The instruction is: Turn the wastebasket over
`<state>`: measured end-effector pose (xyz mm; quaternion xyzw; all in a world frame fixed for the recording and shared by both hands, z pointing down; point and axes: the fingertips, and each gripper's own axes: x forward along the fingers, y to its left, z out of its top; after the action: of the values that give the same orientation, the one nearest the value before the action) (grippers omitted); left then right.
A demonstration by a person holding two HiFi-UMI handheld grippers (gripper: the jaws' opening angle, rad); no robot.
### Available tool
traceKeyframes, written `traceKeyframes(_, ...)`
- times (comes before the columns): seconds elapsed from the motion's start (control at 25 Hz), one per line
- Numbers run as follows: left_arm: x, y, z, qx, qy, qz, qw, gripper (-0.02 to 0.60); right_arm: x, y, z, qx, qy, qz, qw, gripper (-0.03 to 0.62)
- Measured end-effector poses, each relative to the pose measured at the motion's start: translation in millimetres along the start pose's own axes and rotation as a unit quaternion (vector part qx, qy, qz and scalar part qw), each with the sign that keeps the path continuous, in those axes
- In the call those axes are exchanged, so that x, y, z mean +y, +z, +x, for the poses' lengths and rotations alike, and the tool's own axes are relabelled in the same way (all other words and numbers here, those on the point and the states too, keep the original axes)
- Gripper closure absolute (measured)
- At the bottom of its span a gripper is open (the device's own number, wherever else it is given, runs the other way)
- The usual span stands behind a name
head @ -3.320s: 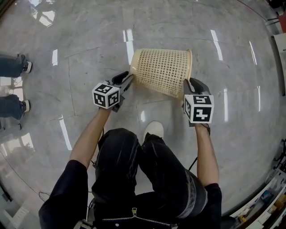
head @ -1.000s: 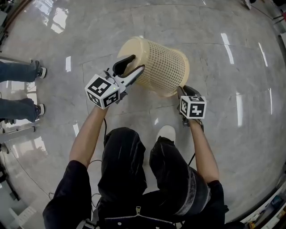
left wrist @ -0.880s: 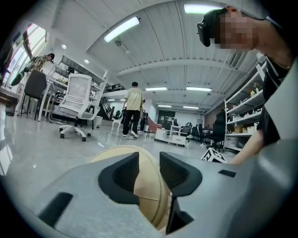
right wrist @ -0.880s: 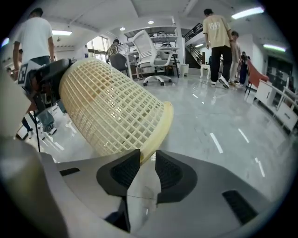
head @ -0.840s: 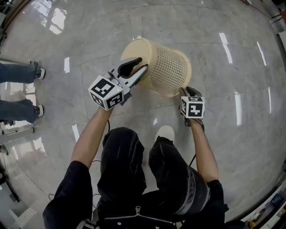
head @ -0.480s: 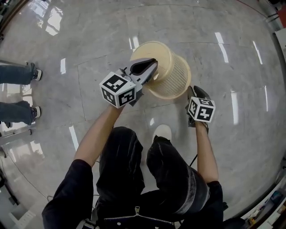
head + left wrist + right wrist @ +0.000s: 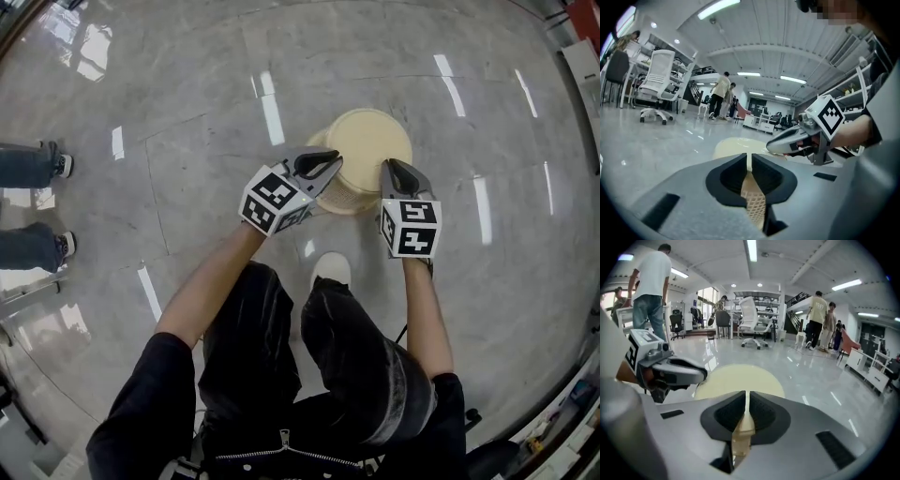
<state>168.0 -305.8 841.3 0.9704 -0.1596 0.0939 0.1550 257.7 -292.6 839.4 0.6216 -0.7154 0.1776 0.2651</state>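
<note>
Basket [image 7: 367, 148] gone from lying on side to upside down on floor [image 7: 187, 112], solid bottom up. Left gripper [image 7: 334, 161] at basket's left edge, jaws pressed together, empty. Right gripper [image 7: 390, 169] at basket's right edge, jaws closing, nothing between.

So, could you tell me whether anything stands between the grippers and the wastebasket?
Nothing visible does. The left gripper, fingers shut, and the right gripper, fingers closing with nothing clearly between them, both reach the top edge of the upturned wastebasket, one on each side.
</note>
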Motion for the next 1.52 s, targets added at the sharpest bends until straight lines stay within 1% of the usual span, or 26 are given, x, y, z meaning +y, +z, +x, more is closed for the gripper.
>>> traceKeyframes(0.04, 0, 0, 1, 0.001, 0.0, 0.004, 1.0, 0.561, 0, -6, 1, 0.003, 0.003, 0.006, 1.0, 0.563)
traceKeyframes(0.08, 0, 0, 2, -0.001, 0.001, 0.001, 1.0, 0.561, 0, -9, 1, 0.002, 0.005, 0.012, 1.0, 0.563)
traceKeyframes(0.2, 3, 1, 2, -0.002, 0.007, -0.002, 1.0, 0.561, -1, -10, 2, 0.007, 0.007, 0.014, 1.0, 0.565)
traceKeyframes(0.4, 2, -1, 3, 0.023, 0.01, 0.005, 0.9997, 0.561, 0, -11, 3, 0.029, 0.013, 0.005, 0.999, 0.565)
traceKeyframes(0.64, 1, -5, 5, 0.043, 0.015, 0.009, 0.9989, 0.563, 0, -13, 4, 0.035, 0.008, 0.004, 0.999, 0.571)
traceKeyframes(0.72, 1, 0, 4, 0.045, 0.017, 0.019, 0.9987, 0.565, -1, -11, 3, 0.036, 0.012, 0.01, 0.999, 0.571)
traceKeyframes(0.76, 0, 8, 0, 0.038, 0.019, 0.031, 0.9986, 0.574, -1, -6, 0, 0.03, 0.015, 0.012, 0.999, 0.571)
traceKeyframes(0.84, -4, 35, -10, 0.01, 0.023, 0.059, 0.998, 0.575, -1, 13, -12, 0.01, 0.02, 0.002, 1.0, 0.571)
traceKeyframes(0.92, -12, 70, -20, -0.016, 0.026, 0.076, 0.9966, 0.575, -5, 41, -32, -0.004, 0.022, -0.012, 1.0, 0.571)
traceKeyframes(1.04, -29, 137, -40, -0.042, 0.032, 0.079, 0.9955, 0.575, -13, 99, -72, -0.012, 0.027, -0.011, 0.999, 0.571)
traceKeyframes(1.12, -45, 188, -60, -0.049, 0.036, 0.076, 0.9952, 0.575, -12, 145, -106, -0.015, 0.032, -0.005, 0.999, 0.571)
traceKeyframes(1.24, -82, 270, -97, -0.045, 0.041, 0.077, 0.9952, 0.575, -1, 217, -176, -0.031, 0.035, 0.001, 0.999, 0.571)
traceKeyframes(1.36, -127, 360, -140, -0.047, 0.049, 0.069, 0.9953, 0.575, 15, 290, -261, -0.052, 0.025, 0.009, 0.998, 0.571)
traceKeyframes(1.44, -163, 414, -172, -0.045, 0.057, 0.057, 0.9957, 0.575, 28, 330, -325, -0.065, 0.016, 0.022, 0.997, 0.571)
traceKeyframes(1.52, -204, 456, -205, -0.038, 0.061, 0.045, 0.9964, 0.575, 44, 360, -391, -0.071, 0.011, 0.043, 0.997, 0.571)
